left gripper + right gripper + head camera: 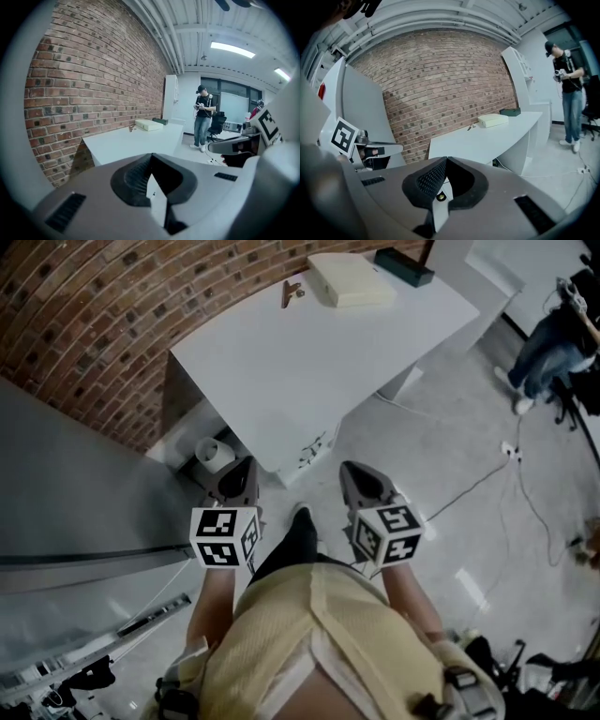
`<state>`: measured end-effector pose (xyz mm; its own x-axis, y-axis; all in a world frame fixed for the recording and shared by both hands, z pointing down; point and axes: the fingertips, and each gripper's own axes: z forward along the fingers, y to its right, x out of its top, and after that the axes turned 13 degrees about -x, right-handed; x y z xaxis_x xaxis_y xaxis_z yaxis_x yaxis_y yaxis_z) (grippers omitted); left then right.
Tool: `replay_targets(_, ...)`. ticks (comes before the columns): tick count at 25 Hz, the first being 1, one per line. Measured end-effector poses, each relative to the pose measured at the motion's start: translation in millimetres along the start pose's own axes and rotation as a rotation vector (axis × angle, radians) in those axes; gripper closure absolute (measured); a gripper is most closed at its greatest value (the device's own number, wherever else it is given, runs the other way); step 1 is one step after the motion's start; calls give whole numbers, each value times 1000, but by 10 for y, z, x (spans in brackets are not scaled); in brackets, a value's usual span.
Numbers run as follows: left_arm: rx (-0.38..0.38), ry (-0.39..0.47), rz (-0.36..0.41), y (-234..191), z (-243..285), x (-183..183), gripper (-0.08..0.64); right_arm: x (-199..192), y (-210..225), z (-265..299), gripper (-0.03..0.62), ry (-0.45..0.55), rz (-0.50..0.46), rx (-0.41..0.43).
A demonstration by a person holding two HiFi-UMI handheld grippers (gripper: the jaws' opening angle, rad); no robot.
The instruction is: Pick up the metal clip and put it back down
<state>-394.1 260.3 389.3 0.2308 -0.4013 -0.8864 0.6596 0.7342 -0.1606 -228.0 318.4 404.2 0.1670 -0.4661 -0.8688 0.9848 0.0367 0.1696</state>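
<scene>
The metal clip (292,293) lies at the far side of the white table (281,371), next to a cream box (350,281). In the left gripper view the clip (132,128) looks small and distant, and the right gripper view shows the clip (472,126) just as far off. My left gripper (246,463) is shut and empty, hanging off the table's near corner. My right gripper (349,468) is shut too, with nothing in it, over the floor beside that corner. The closed tips of the left gripper (151,155) and the right gripper (446,159) point toward the table.
A dark box (404,266) sits behind the cream box. The brick wall (84,324) runs behind the table and a grey partition (75,512) stands at the left. A white roll (214,453) sits under the table. A cable (487,479) crosses the floor. A person (569,93) stands at the right.
</scene>
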Motion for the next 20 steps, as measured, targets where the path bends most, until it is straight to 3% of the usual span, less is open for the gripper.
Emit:
replay_targets(5,-45,14,20,-63,266,153,557,82,51,218,588,-14,9,21)
replay_targets(13,-57,-49,104,-356,871,364,557,363,187,744,588,-31,-16,47)
replay_targets(20,-87,-59,133,-641,1310,667,555,650,298,1253,588,-56,-7,65)
